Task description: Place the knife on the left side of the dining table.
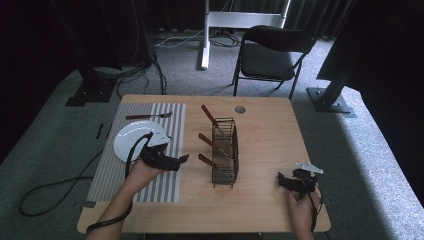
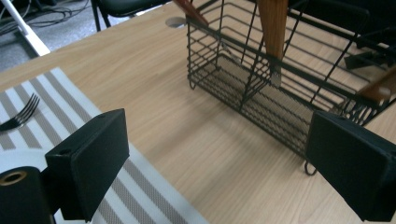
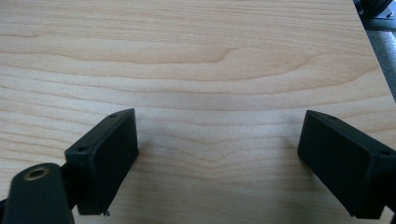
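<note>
A black wire basket (image 1: 225,152) stands mid-table with three wooden-handled utensils (image 1: 210,118) leaning out of it to the left. A white plate (image 1: 131,140) and a fork (image 1: 149,116) lie on a striped placemat (image 1: 165,120) at the left. My left gripper (image 1: 181,160) hovers over the mat's right edge, open and empty, pointing at the basket (image 2: 261,88); the fork (image 2: 19,115) lies off to its left. My right gripper (image 1: 281,181) rests near the table's front right, open over bare wood (image 3: 215,93).
A small round metal cap (image 1: 240,109) sits in the table top near the far edge. A black folding chair (image 1: 270,55) stands behind the table. Black stand legs and cables lie on the carpet at the far left and right.
</note>
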Action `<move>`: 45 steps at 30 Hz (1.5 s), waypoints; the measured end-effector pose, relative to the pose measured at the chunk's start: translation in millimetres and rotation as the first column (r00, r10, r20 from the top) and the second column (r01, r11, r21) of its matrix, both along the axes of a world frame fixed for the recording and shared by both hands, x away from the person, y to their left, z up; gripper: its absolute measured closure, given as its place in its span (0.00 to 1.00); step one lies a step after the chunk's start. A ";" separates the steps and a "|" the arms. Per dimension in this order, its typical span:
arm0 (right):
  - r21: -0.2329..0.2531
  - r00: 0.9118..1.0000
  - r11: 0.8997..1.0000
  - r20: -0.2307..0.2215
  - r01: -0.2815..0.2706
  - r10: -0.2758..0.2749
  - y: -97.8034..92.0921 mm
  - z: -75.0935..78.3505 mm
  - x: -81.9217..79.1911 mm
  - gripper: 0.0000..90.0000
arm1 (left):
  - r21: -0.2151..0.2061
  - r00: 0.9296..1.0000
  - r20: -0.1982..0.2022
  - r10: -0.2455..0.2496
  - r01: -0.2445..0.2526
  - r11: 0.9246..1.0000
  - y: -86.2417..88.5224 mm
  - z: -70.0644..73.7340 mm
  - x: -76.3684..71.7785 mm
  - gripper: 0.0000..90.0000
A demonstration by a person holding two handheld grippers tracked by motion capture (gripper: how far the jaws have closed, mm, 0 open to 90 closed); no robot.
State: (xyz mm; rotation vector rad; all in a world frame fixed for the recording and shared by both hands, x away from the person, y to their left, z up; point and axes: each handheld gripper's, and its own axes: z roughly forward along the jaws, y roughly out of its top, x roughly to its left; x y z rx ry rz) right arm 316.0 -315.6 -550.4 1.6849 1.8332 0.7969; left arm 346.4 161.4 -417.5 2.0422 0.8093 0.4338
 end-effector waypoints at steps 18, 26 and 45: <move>-0.001 1.000 1.000 0.001 0.000 0.000 -0.1 0.0 0.0 0.13 | -0.064 0.998 -0.006 -0.062 0.062 0.996 -29.5 19.6 27.3 0.07; 0.000 1.000 1.000 0.000 0.001 -0.001 0.0 0.1 0.0 0.13 | -0.036 0.997 -0.029 -0.071 0.070 0.997 -47.4 18.1 36.7 0.07; 0.000 1.000 1.000 0.000 0.000 0.000 -0.1 0.0 0.0 0.13 | -0.132 0.986 -0.147 -0.081 0.061 0.989 -56.9 5.9 48.5 0.56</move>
